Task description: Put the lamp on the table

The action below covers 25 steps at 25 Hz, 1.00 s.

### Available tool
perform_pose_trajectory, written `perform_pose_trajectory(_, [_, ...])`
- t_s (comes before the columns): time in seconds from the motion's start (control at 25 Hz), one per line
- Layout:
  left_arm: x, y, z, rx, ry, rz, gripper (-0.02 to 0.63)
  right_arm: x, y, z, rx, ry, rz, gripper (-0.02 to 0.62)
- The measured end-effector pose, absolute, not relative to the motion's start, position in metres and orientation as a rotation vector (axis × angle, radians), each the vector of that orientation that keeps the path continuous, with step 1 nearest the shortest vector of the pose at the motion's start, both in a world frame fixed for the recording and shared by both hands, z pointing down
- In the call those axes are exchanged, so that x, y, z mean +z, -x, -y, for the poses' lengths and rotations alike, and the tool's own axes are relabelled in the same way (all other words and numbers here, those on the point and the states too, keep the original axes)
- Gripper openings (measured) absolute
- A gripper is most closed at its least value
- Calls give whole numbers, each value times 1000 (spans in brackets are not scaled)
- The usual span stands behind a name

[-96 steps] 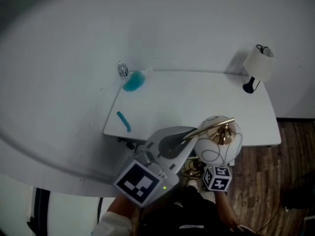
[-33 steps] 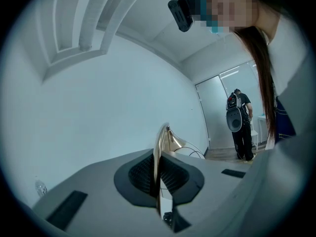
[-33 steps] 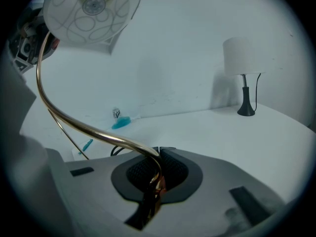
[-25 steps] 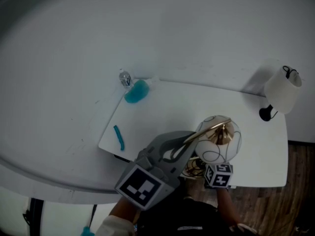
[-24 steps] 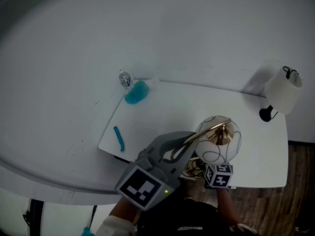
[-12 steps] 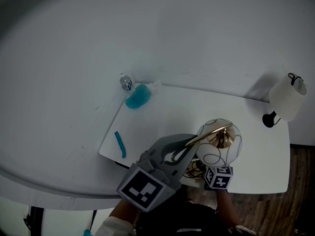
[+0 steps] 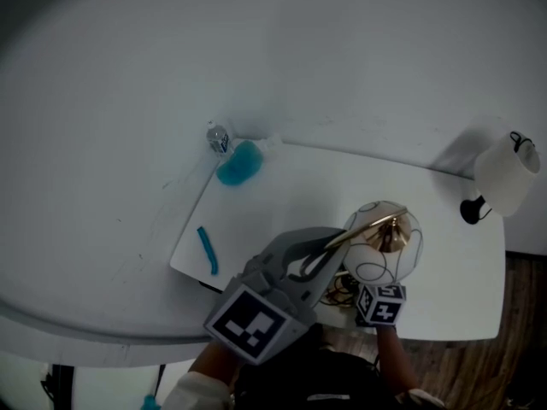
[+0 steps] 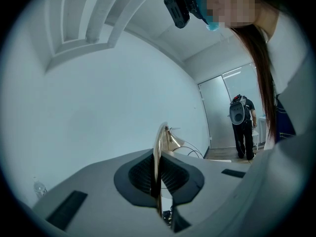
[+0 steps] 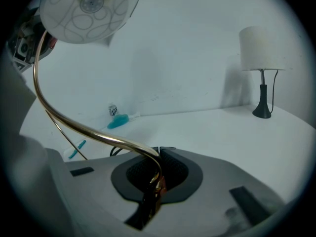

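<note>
- Both grippers are clamped on the lamp (image 7: pixel 382 244), the gold one with a thin curved stem and a round white shade with circles drawn on it.
- Left gripper (image 8: pixel 157 181): jaws pinched tight on the stem, which runs straight up between the pads. In the head view the left gripper (image 7: pixel 320 259) comes in from the lower left, right next to the shade.
- Right gripper (image 9: pixel 157 181): jaws also closed on the stem, lower down, where it curves off up and left to the shade (image 9: pixel 89 9).
- The lamp sits over the near edge of the white table (image 7: pixel 342 186). I can't see its base.
- There's a second lamp (image 7: pixel 504 178) at the far right corner, with a white shade and a black foot.
- On the left side of the table are a blue blob (image 7: pixel 237 162), a little bottle (image 7: pixel 217 137) and a teal stick (image 7: pixel 205 248).
</note>
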<state>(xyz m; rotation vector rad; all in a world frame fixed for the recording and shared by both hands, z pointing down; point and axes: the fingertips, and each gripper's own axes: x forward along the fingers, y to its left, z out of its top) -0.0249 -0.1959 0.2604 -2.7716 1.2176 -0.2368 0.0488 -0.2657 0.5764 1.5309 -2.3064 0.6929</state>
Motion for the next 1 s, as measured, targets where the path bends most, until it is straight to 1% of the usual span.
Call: perform_pose_trajectory(1.0, [269,40,257,-241,2816,-1172,5,583,-38,321,713,-1576,2271,9])
